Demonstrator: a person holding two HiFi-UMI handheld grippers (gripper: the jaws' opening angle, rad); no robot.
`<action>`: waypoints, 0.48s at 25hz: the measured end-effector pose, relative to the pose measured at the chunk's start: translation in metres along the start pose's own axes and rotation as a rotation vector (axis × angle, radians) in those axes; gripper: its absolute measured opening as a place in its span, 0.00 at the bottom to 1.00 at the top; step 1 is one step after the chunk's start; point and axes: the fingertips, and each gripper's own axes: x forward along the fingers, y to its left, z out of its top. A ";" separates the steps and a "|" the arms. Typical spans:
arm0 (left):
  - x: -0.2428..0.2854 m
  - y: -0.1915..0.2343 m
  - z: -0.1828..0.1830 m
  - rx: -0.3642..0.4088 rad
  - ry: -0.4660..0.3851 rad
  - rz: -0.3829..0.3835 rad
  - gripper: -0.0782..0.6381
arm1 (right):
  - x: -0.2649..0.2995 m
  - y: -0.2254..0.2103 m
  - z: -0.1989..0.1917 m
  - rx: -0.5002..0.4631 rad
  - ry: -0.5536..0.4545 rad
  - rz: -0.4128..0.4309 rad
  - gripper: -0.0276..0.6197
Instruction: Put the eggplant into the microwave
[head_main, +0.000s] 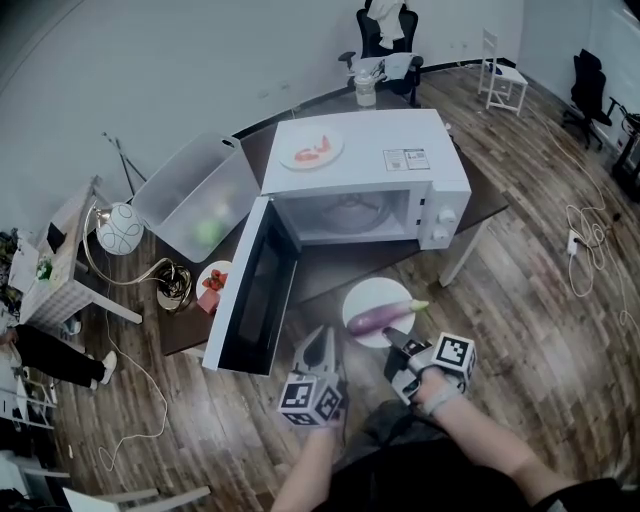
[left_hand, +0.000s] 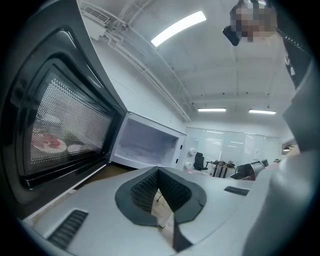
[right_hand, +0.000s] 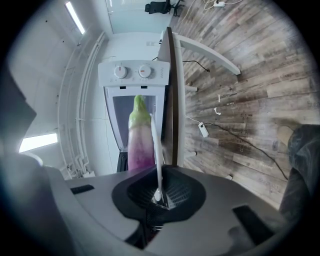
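Both are clenched: our right tongs (head_main: 396, 341) pinch the plate (head_main: 365, 292) rim, eggplant (head_main: 380, 318) on it. Left tongs (head_main: 322, 336) hold nothing, facing the open microwave (head_main: 370, 135).

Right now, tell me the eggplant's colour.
Purple eggplant with a green stem end, clearest in the right gripper view.

A wood-plank floor (head_main: 530, 300) meets a white wall (head_main: 150, 60), with a black office chair (head_main: 374, 40).
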 end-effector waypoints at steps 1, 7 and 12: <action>0.004 0.001 0.000 0.001 0.000 0.000 0.11 | 0.003 0.000 0.004 -0.001 0.000 -0.002 0.07; 0.029 0.012 0.000 0.004 0.004 0.015 0.11 | 0.026 0.004 0.025 -0.001 0.013 0.003 0.07; 0.049 0.020 0.003 -0.004 -0.011 0.030 0.11 | 0.045 0.014 0.039 -0.021 0.038 0.005 0.07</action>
